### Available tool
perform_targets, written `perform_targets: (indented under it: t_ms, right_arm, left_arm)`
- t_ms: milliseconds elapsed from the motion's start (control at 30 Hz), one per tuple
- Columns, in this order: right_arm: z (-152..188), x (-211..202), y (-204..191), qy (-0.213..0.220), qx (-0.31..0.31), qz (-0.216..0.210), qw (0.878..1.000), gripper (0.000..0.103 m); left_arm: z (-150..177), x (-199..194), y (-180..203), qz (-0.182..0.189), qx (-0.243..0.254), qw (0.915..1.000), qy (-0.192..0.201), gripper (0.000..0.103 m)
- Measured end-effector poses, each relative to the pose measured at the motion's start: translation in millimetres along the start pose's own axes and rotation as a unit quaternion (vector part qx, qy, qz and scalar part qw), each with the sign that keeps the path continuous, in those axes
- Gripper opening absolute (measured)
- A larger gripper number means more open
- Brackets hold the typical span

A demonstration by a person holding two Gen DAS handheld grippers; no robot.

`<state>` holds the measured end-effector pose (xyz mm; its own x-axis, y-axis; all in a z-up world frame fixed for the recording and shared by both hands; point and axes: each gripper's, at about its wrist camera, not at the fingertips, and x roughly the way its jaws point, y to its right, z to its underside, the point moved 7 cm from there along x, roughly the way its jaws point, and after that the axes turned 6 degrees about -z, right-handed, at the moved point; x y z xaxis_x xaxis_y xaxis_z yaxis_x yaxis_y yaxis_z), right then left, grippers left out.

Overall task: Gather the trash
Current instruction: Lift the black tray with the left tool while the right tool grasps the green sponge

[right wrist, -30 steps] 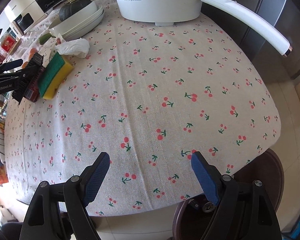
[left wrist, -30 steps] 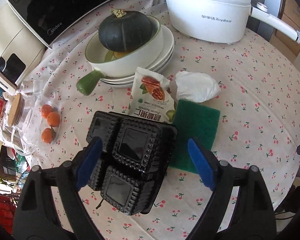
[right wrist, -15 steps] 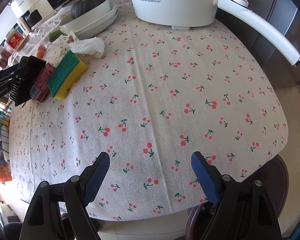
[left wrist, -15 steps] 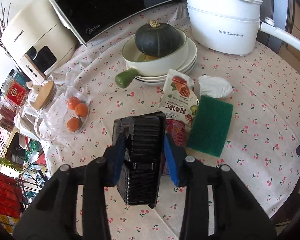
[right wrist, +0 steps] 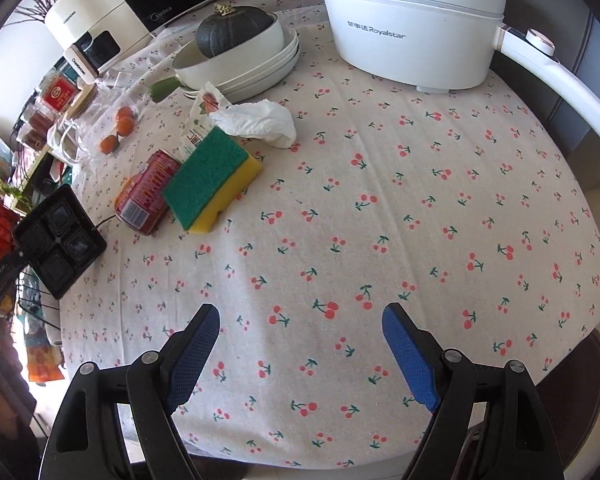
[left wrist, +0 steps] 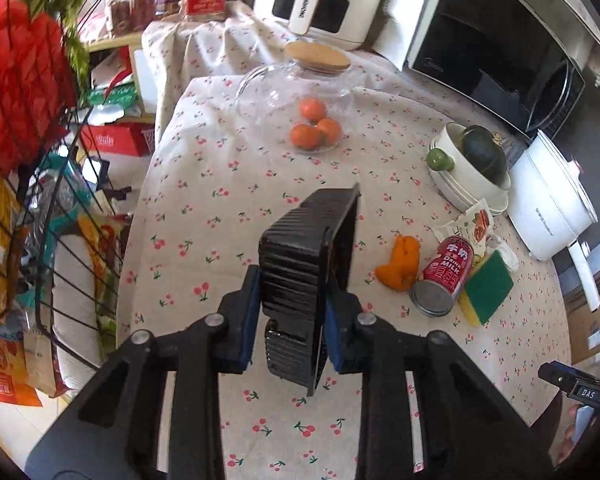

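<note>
At the far left of the left wrist view a wire rack (left wrist: 60, 240) beside the table holds packets and bags. On the cherry-print tablecloth (left wrist: 228, 216), a glass jar with a wooden lid (left wrist: 292, 96) lies tipped over with three oranges (left wrist: 314, 128) inside. In the middle, the left gripper (left wrist: 290, 316) is closing its blue pads on a black plastic tray (left wrist: 312, 256), held on edge above the cloth; the right wrist view shows the tray's four square hollows (right wrist: 58, 240), with nothing visible in them. Right of it lie an orange peel (left wrist: 400, 268), a red milk can (left wrist: 446, 276) on its side, a green and yellow sponge (left wrist: 488, 288) touching the can, a snack wrapper (left wrist: 474, 224) and a crumpled tissue (right wrist: 260, 120). Behind those, stacked white dishes (left wrist: 468, 184) carry a dark green squash (left wrist: 482, 152). A white electric pot (left wrist: 552, 208) stands at the far right, near a microwave (left wrist: 500, 40) and a white appliance (left wrist: 324, 0) at the back. The right gripper (right wrist: 300, 352) hangs spread wide over bare cloth, holding nothing.
</note>
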<state>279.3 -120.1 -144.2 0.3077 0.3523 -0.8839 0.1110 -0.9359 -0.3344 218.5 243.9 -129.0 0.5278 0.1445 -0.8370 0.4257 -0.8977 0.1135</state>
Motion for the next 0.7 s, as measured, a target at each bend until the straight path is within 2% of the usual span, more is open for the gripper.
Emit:
perform_targets:
  t_ms: [33,67,100,200,400,533,700]
  right_arm:
    - [-3,4,-6,0.002,0.004,-0.003,1.000,0.085]
    - [-7,8,-11,0.004,0.008,-0.005,1.000,0.085]
    - [-11,12,-15,0.006,0.014,-0.007,1.000,0.085]
    - [-24,28,-29,0.015,0.035,-0.013,0.999,0.085]
    - [-55,59,-48,0.035,0.090,-0.016,0.995,0.085]
    - [-71,79,-49,0.044,0.125,-0.005,0.991,0.085]
    - [-76,103,-51,0.034,0.160,0.000,0.987,0.085]
  left_arm:
    - [3,7,-8,0.005,-0.016,0.9998,-0.013,0.012]
    - [5,12,-15,0.008,-0.027,0.9994,-0.021,0.007]
    - [7,17,-19,0.010,-0.035,0.9990,-0.027,0.006]
    - [10,25,-21,0.030,-0.045,0.9977,-0.041,0.006]
    - [10,30,-6,0.021,0.000,0.9990,-0.040,0.006]
    - [11,31,-2,0.024,0.013,0.9987,-0.044,0.006]
    - [11,31,-1,0.031,0.013,0.9982,-0.049,0.006]
